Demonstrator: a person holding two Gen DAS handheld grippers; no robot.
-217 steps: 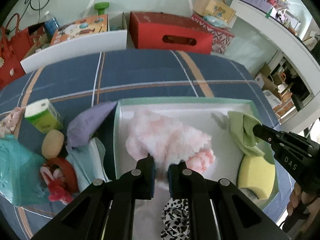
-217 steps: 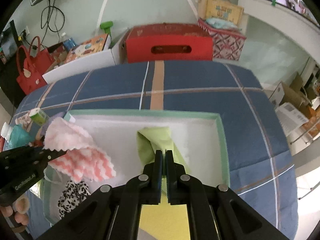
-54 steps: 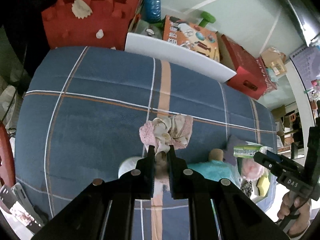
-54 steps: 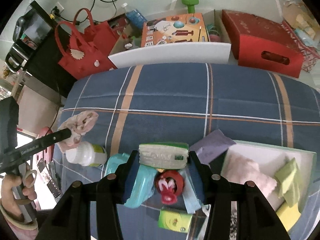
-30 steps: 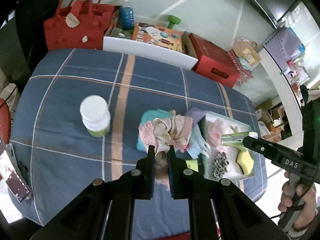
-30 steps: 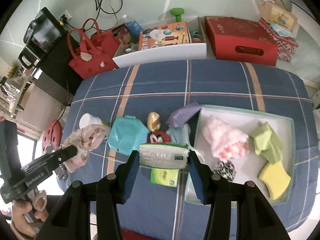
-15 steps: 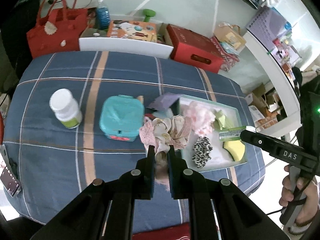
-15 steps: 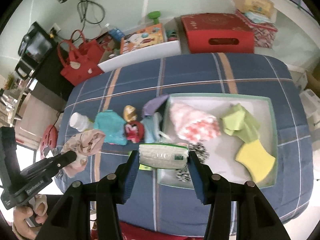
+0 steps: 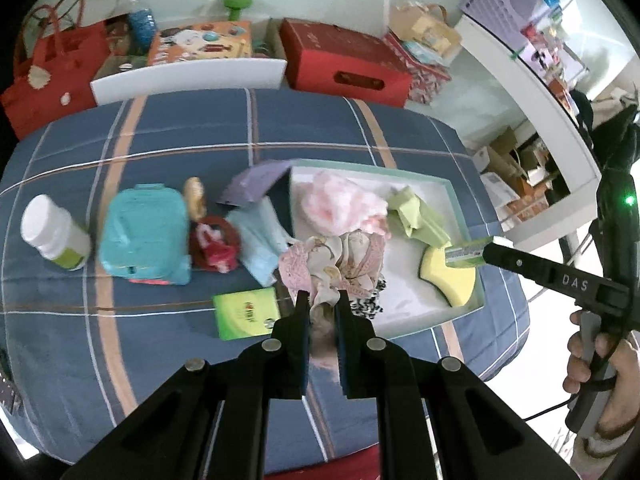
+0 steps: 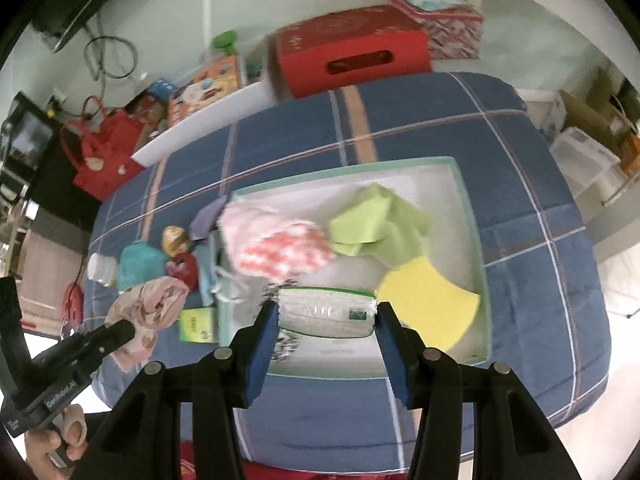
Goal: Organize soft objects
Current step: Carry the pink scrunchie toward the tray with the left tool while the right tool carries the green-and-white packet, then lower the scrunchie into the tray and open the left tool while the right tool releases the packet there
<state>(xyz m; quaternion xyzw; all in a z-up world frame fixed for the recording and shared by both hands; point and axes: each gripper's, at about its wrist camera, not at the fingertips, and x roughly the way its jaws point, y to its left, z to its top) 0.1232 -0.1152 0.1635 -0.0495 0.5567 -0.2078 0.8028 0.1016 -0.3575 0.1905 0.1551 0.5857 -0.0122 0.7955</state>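
Both grippers are held above the table (image 9: 168, 120), covered in a blue plaid cloth. Left gripper (image 9: 322, 312): jaws pinched on a bunched pink floral cloth (image 9: 334, 258), which is lifted clear of the table over the near-left corner of the tray (image 9: 456, 200); the same cloth (image 10: 150, 310) appears at the tip of that gripper in the right wrist view. Right gripper (image 10: 326, 320): jaws spread wide and pressing the two ends of a pack of tissues (image 10: 327, 312), green-trimmed, held above the tray's near edge. The tray (image 10: 466, 208) is white with a green rim, toward the table's right edge. Inside it: a pink fluffy cloth (image 9: 340, 204) at the far-left part, a green cloth (image 9: 416, 216) beside it, a yellow sponge (image 9: 450, 276) at the near-right corner, a black-and-white spotted item (image 9: 370, 306) by the near edge, partly hidden. Left of the tray on the table: a purple cloth (image 9: 256, 186), a light blue cloth (image 9: 258, 240), a red-and-pink item (image 9: 214, 246), a teal box (image 9: 146, 230), a white bottle (image 9: 52, 232), a green packet (image 9: 246, 312).
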